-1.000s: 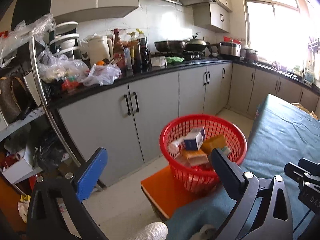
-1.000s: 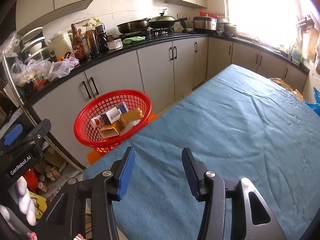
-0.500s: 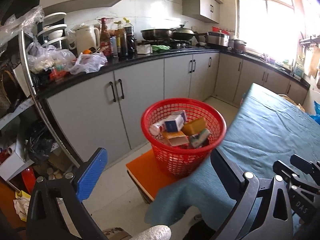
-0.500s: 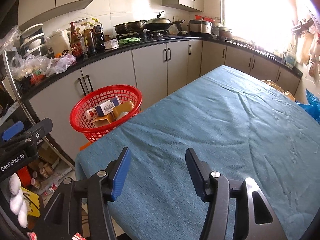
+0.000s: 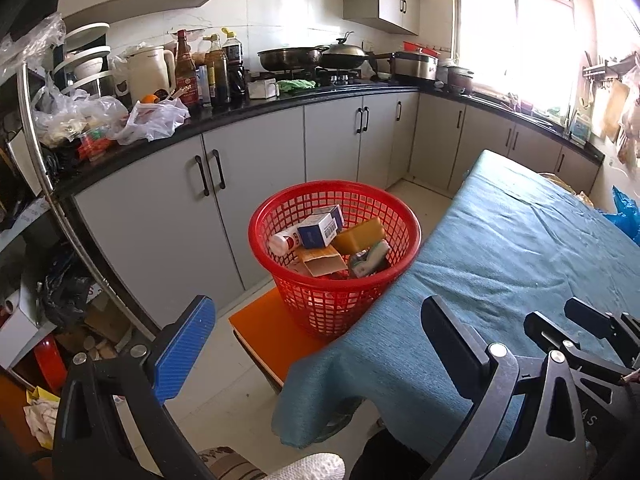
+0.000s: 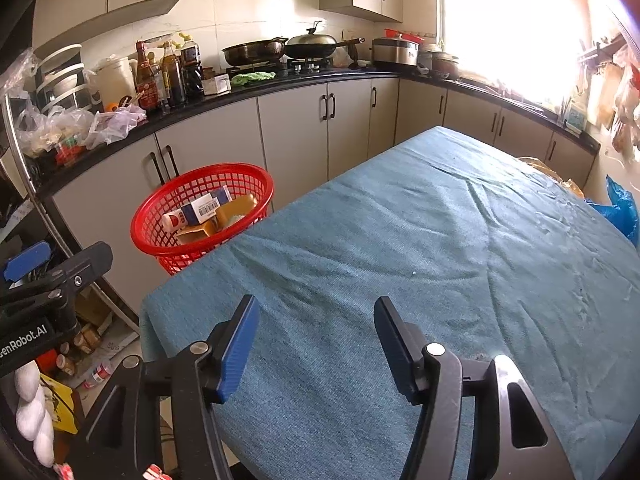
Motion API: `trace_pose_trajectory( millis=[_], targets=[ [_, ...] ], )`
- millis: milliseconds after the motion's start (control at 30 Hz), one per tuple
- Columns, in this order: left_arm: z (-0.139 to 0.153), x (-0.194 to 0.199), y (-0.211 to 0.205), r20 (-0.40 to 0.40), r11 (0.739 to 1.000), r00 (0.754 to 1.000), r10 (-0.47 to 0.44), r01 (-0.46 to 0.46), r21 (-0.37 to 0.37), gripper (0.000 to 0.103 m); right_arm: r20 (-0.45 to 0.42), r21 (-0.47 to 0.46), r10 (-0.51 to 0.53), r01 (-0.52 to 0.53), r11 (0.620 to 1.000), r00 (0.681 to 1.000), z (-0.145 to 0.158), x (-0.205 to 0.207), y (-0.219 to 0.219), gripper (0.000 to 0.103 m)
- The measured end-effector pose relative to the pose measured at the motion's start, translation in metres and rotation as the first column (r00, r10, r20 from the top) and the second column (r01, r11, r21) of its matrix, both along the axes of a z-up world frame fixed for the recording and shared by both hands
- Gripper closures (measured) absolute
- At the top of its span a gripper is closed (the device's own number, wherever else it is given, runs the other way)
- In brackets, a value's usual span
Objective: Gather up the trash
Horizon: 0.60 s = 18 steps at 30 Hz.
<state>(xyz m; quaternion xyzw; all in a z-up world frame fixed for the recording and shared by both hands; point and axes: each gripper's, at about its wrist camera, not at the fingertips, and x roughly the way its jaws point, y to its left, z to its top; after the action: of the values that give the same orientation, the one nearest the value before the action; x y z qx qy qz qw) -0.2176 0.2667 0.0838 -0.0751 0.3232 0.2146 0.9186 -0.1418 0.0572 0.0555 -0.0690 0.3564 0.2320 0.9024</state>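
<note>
Kitchen table under a blue cloth (image 6: 400, 240), bare beside the red basket (image 5: 334, 236). Boxes (image 5: 320, 230) and scraps already inside; looks nearly done. Left gripper (image 5: 316, 332) and right gripper (image 6: 316, 336) wide apart, holding nothing.

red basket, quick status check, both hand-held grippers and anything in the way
Left hand-held gripper open, empty. Right hand-held gripper open, empty, over blue tablecloth. Red basket holds trash, on orange stool. Nothing blocking.

Grey kitchen cabinets (image 5: 256, 184) under black counter (image 5: 280, 102), bright window (image 5: 516, 36), blue-clothed table (image 6: 440, 248).
</note>
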Motion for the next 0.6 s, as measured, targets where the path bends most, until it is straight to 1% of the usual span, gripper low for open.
trace_pose_trajectory(
  millis=[600],
  targets=[
    [-0.0084,0.0059,0.0056,-0.018,0.999,1.0,-0.014,0.014,-0.032,0.001,-0.017,-0.015,0.011,-0.011,1.0,1.0,-0.0059,0.0052,0.0096,0.037]
  ],
)
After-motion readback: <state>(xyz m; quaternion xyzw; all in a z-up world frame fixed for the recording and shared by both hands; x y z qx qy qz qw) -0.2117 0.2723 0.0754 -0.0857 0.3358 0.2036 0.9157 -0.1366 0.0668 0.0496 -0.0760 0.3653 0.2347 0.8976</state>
